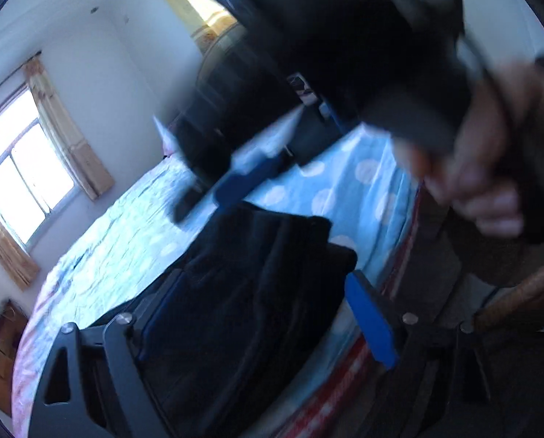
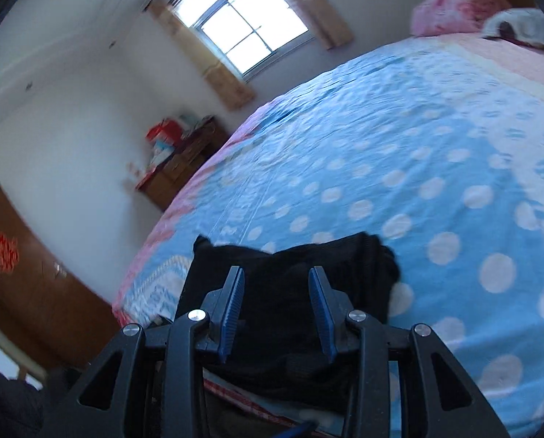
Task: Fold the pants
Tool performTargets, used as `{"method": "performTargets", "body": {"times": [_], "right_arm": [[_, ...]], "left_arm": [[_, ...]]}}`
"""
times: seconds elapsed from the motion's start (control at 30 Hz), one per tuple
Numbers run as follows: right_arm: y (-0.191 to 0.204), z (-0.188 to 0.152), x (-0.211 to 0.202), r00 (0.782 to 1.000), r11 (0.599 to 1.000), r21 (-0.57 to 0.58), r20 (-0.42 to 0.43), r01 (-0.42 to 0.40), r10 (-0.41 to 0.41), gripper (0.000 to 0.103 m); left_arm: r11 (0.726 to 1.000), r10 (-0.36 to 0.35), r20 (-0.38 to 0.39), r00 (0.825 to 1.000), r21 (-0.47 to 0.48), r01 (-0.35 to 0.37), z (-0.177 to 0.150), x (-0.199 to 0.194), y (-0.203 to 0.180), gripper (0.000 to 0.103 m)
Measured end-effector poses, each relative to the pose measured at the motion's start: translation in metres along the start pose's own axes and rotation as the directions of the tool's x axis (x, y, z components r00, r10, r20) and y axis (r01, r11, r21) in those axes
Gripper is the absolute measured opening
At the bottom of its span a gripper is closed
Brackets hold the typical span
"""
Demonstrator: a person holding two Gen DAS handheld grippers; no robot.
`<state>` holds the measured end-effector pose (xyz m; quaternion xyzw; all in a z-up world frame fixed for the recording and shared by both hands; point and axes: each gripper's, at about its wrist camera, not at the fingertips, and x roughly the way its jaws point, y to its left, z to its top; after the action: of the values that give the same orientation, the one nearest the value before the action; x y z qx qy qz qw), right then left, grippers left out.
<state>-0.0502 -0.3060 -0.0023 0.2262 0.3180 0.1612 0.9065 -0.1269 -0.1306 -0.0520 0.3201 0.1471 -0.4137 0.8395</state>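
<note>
The black pants (image 1: 250, 284) lie folded into a compact stack on the blue polka-dot bed cover (image 1: 133, 241), near the bed's edge. My left gripper (image 1: 261, 310) hovers over the stack, jaws wide open and empty. In the left wrist view the right gripper (image 1: 235, 179) is a blurred dark shape above the bed, held by a hand (image 1: 491, 168). In the right wrist view the pants (image 2: 294, 262) sit just beyond my open, empty right gripper (image 2: 276, 292), whose blue pads (image 2: 232, 310) frame the stack.
The bed cover (image 2: 399, 153) spreads far and right, with a pink pillow (image 2: 451, 7) at its head. A window (image 2: 242, 25) with curtains is on the far wall. A wooden cabinet (image 2: 184, 160) with red boxes stands beside the bed. A brown door (image 2: 20, 266) is at left.
</note>
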Motion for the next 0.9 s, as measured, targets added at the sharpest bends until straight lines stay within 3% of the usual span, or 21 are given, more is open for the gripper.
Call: {"method": "performTargets", "body": {"times": [0.1, 0.17, 0.3, 0.37, 0.5, 0.6, 0.73, 0.83, 0.9], "right_arm": [[0.003, -0.019, 0.021, 0.993, 0.998, -0.052, -0.107, 0.045, -0.051, 0.039], [-0.006, -0.039, 0.025, 0.982, 0.994, -0.073, -0.164, 0.078, -0.089, 0.039], [-0.028, -0.056, 0.011, 0.993, 0.999, 0.016, -0.116, 0.028, -0.026, 0.039], [-0.021, -0.050, 0.007, 0.993, 0.999, 0.006, -0.111, 0.044, -0.043, 0.039], [0.003, -0.021, -0.006, 0.998, 0.996, -0.075, -0.029, 0.047, -0.049, 0.039], [0.009, -0.002, 0.009, 0.991, 0.982, -0.132, -0.007, 0.132, -0.134, 0.040], [-0.007, -0.010, 0.047, 0.966, 0.951, -0.209, -0.080, 0.226, -0.247, 0.040], [-0.010, -0.023, 0.041, 0.976, 0.946, -0.249, -0.007, 0.209, -0.218, 0.040], [-0.008, -0.027, 0.038, 0.974, 0.935, -0.276, 0.008, 0.222, -0.229, 0.040]], "left_arm": [[0.992, -0.009, -0.013, 1.000, -0.129, 0.008, -0.007, -0.017, 0.034, 0.090], [0.966, -0.003, -0.035, 0.999, -0.259, -0.006, -0.014, -0.020, 0.066, 0.091], [0.885, 0.063, -0.149, 0.987, -0.449, -0.124, -0.032, 0.002, 0.127, 0.090], [0.840, 0.066, -0.200, 0.978, -0.518, -0.162, -0.040, 0.012, 0.155, 0.090], [0.785, 0.087, -0.256, 0.963, -0.578, -0.225, -0.048, 0.034, 0.194, 0.090], [0.730, 0.095, -0.309, 0.946, -0.625, -0.277, -0.058, 0.053, 0.215, 0.090], [0.642, 0.046, -0.408, 0.912, -0.687, -0.340, -0.087, 0.079, 0.229, 0.090], [0.622, 0.021, -0.460, 0.888, -0.689, -0.372, -0.108, 0.093, 0.231, 0.091], [0.603, -0.005, -0.449, 0.894, -0.714, -0.355, -0.111, 0.089, 0.231, 0.091]]}}
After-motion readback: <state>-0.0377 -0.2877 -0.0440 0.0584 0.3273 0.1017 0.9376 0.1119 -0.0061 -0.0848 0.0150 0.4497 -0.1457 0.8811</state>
